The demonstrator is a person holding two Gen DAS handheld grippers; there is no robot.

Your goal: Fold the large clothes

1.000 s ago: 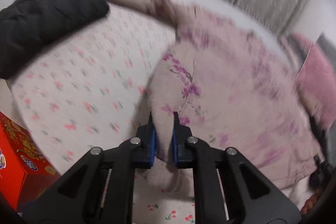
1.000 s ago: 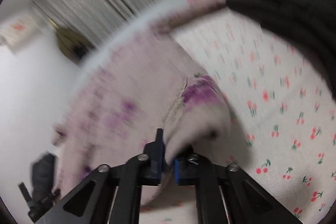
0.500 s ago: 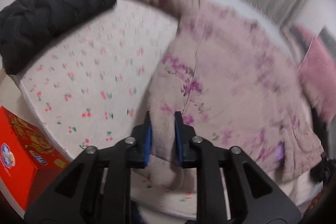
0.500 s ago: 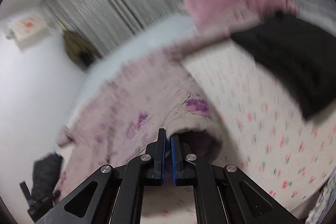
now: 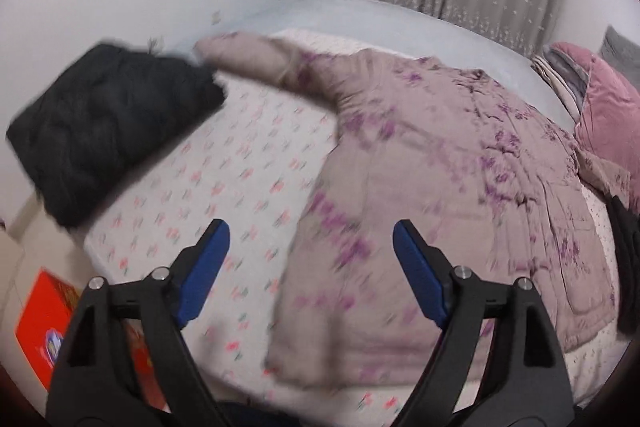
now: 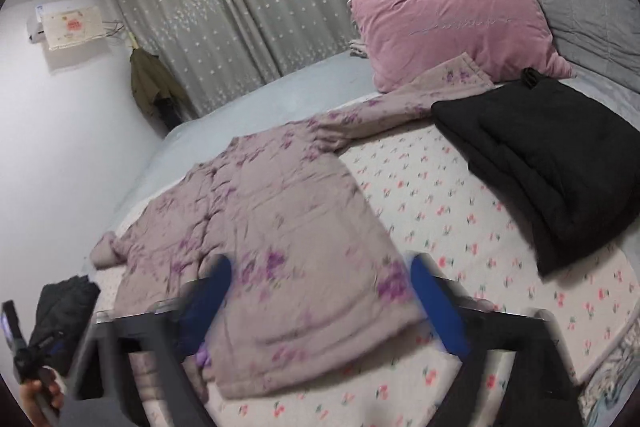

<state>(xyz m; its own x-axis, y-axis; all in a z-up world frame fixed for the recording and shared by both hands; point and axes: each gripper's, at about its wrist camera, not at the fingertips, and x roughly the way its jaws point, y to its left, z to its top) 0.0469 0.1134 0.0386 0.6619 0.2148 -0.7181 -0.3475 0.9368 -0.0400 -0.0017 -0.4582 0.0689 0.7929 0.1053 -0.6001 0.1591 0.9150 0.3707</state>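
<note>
The left gripper (image 5: 311,259) has its blue-padded fingers spread wide and empty, held above the near hem of the mauve quilted jacket with purple flower print (image 5: 440,187). The right gripper (image 6: 320,291) is likewise spread apart, holding nothing, over the same hem (image 6: 280,247). The jacket lies flat, front down, on the white cherry-print bedspread (image 6: 460,219), both sleeves stretched outward. One sleeve reaches a folded black padded coat (image 5: 108,127); the other runs between a second black folded garment (image 6: 560,155) and a pink velvet pillow (image 6: 452,27)
</note>
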